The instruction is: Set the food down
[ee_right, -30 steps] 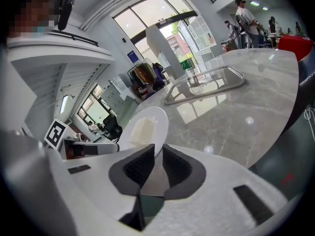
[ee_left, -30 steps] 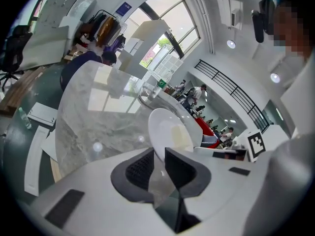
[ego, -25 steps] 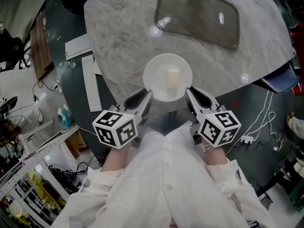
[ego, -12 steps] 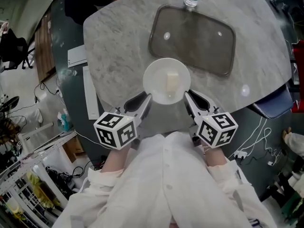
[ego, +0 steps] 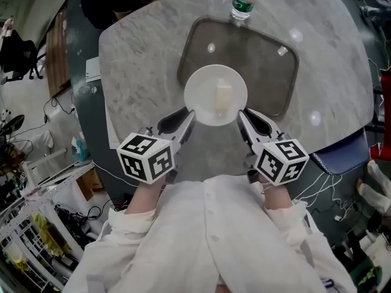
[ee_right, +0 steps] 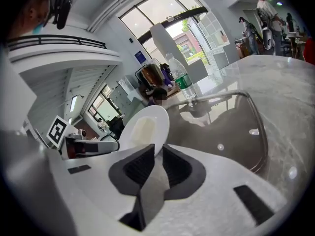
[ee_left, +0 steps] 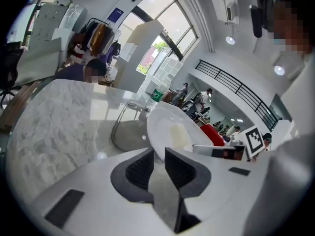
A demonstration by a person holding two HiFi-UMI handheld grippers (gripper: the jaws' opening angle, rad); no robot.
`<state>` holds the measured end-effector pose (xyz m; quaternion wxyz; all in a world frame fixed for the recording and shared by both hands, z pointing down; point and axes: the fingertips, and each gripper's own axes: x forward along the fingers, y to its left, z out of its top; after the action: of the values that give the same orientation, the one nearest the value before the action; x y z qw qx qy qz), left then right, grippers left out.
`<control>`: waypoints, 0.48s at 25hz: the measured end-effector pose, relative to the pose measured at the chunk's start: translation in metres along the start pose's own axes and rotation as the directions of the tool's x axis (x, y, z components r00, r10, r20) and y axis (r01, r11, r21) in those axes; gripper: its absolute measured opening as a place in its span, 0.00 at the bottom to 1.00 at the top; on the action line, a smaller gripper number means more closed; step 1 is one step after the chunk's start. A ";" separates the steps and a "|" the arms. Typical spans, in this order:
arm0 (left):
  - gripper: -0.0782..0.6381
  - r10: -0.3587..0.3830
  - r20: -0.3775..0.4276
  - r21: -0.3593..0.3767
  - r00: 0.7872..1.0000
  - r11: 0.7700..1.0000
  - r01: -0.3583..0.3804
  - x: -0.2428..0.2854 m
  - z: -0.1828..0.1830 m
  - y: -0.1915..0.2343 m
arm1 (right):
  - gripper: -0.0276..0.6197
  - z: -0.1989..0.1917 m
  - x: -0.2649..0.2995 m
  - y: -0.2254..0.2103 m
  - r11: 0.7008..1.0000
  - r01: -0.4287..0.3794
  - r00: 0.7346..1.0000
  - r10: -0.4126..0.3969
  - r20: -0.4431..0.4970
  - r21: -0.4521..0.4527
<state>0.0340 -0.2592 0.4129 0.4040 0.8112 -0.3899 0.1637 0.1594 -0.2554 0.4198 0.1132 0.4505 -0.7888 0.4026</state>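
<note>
A round white plate (ego: pixel 208 87) carries a pale block of food (ego: pixel 223 97) and hangs over the near part of a dark tray (ego: pixel 269 72) on the marble table. My left gripper (ego: pixel 189 116) is shut on the plate's near-left rim, and my right gripper (ego: pixel 242 116) is shut on its near-right rim. In the left gripper view the plate (ee_left: pixel 165 124) rises just past the closed jaws, with the food (ee_left: pixel 179 134) on it. In the right gripper view the plate (ee_right: pixel 145 124) and the food (ee_right: pixel 142 129) tilt up from between the jaws.
A clear water bottle (ego: pixel 243 2) with a green label stands at the tray's far edge. The marble table (ego: pixel 134 66) ends close in front of me. Papers (ego: pixel 91 69) lie off its left edge, cables and clutter (ego: pixel 36 163) on the floor at left.
Both grippers have carried the plate forward, from over the table's near edge to over the tray. The bottle has come into sight at the tray's far side.
</note>
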 end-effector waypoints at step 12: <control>0.21 0.000 -0.020 -0.018 1.000 1.000 0.000 0.076 0.028 -0.013 | 0.11 0.041 0.012 -0.071 1.000 -0.002 0.999 0.002 -0.033 0.012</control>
<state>0.0917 -0.3139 0.4326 0.4153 0.8057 -0.3873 0.1684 0.2171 -0.3122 0.4373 0.1232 0.4436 -0.7849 0.4146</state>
